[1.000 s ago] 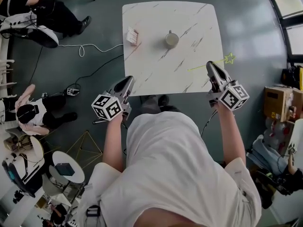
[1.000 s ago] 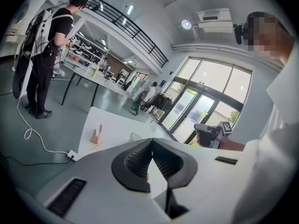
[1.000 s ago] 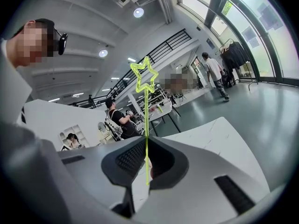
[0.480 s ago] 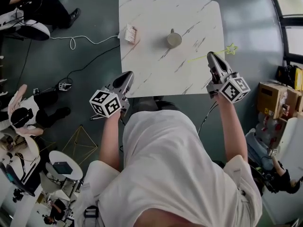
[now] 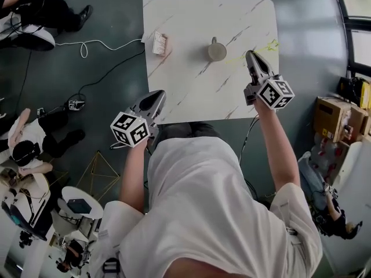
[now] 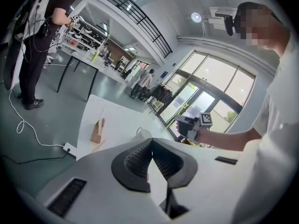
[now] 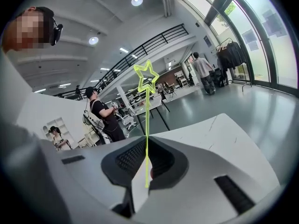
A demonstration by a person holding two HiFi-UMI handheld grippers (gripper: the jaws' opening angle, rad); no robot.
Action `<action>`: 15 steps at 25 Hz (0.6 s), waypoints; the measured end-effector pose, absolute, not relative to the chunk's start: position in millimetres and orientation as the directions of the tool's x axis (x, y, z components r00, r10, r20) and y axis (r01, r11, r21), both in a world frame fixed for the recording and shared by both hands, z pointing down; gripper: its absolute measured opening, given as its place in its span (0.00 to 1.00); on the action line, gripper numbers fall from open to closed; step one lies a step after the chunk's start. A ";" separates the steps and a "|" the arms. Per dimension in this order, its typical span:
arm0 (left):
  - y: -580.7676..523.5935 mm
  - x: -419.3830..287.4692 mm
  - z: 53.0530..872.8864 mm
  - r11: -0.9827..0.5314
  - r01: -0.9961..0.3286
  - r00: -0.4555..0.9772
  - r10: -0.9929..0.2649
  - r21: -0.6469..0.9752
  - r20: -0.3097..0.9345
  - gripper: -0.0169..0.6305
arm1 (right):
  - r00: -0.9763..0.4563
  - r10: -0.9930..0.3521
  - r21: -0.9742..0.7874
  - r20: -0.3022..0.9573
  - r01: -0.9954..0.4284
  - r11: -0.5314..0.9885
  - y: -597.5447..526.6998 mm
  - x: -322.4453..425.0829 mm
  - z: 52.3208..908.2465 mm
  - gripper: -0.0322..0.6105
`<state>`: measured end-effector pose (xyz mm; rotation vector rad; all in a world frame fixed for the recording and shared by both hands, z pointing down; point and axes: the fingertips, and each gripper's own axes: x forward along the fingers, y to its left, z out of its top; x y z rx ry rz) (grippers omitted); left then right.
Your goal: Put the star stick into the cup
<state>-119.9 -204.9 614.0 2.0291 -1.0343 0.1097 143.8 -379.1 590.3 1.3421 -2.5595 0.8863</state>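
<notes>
My right gripper [image 5: 250, 56] is over the right side of the white marble table [image 5: 191, 16], shut on the thin yellow star stick [image 5: 264, 46]. The stick shows blurred there, slanting away to the right. In the right gripper view the star stick [image 7: 146, 125] rises straight up from the closed jaws of my right gripper [image 7: 146, 140], with its outline star at the top. A small grey cup [image 5: 217, 51] with a handle stands upright just left of that gripper; the cup [image 6: 144, 133] also shows in the left gripper view. My left gripper [image 5: 156, 96] hangs at the table's front left edge, shut and holding nothing.
A small wooden block holder [image 5: 160, 42] stands near the table's left edge. A white cable [image 5: 98, 42] and black cables lie on the floor to the left, near seated people. Cardboard boxes [image 5: 331, 118] stand at the right.
My right gripper has carried the star stick forward and left, from beyond the table's right edge to over the table beside the cup. The left gripper has hardly moved.
</notes>
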 end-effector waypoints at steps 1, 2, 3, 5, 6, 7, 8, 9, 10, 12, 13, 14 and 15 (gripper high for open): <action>-205.8 -120.0 616.6 -0.310 -0.700 0.660 -0.624 0.643 0.418 0.05 | -0.589 -0.721 -0.443 0.367 -0.791 0.421 -384.1 142.0 599.3 0.10; -206.3 -120.0 619.0 -0.309 -0.698 0.664 -0.617 0.646 0.422 0.05 | -0.578 -0.726 -0.445 0.373 -0.798 0.407 -388.5 140.4 607.6 0.10; -206.6 -120.2 621.4 -0.309 -0.695 0.668 -0.611 0.650 0.425 0.05 | -0.567 -0.731 -0.446 0.379 -0.804 0.393 -392.4 138.9 615.5 0.10; -207.0 -120.8 626.9 -0.306 -0.689 0.676 -0.597 0.656 0.432 0.05 | -0.549 -0.737 -0.452 0.394 -0.814 0.365 -399.4 135.5 631.0 0.10; -207.2 -121.2 630.1 -0.305 -0.686 0.680 -0.590 0.661 0.435 0.05 | -0.542 -0.738 -0.455 0.401 -0.817 0.354 -402.7 133.2 638.9 0.10; -207.6 -121.8 633.5 -0.303 -0.683 0.685 -0.583 0.665 0.437 0.05 | -0.536 -0.739 -0.455 0.409 -0.821 0.344 -405.8 130.5 647.0 0.10; -208.1 -122.4 636.9 -0.302 -0.679 0.689 -0.577 0.669 0.439 0.05 | -0.529 -0.739 -0.454 0.418 -0.826 0.335 -408.5 127.7 655.4 0.10; -208.5 -123.1 640.2 -0.300 -0.676 0.692 -0.571 0.673 0.441 0.05 | -0.523 -0.738 -0.451 0.428 -0.831 0.327 -410.7 124.9 664.0 0.10; -208.7 -124.0 643.3 -0.299 -0.673 0.696 -0.566 0.676 0.443 0.05 | -0.515 -0.736 -0.448 0.438 -0.835 0.318 -412.2 122.2 672.3 0.10; -208.6 -126.5 648.6 -0.296 -0.670 0.700 -0.557 0.681 0.446 0.05 | -0.502 -0.735 -0.447 0.456 -0.843 0.299 -413.4 117.3 686.8 0.10; -208.3 -127.8 651.0 -0.294 -0.668 0.702 -0.554 0.683 0.448 0.05 | -0.495 -0.735 -0.447 0.463 -0.846 0.289 -413.1 115.5 692.8 0.10; -208.1 -129.2 653.5 -0.293 -0.667 0.703 -0.551 0.685 0.449 0.05 | -0.488 -0.735 -0.447 0.470 -0.850 0.278 -412.6 114.4 698.5 0.10; -208.4 -131.0 656.1 -0.291 -0.666 0.704 -0.549 0.687 0.450 0.05 | -0.481 -0.736 -0.446 0.477 -0.854 0.269 -412.2 113.8 704.2 0.10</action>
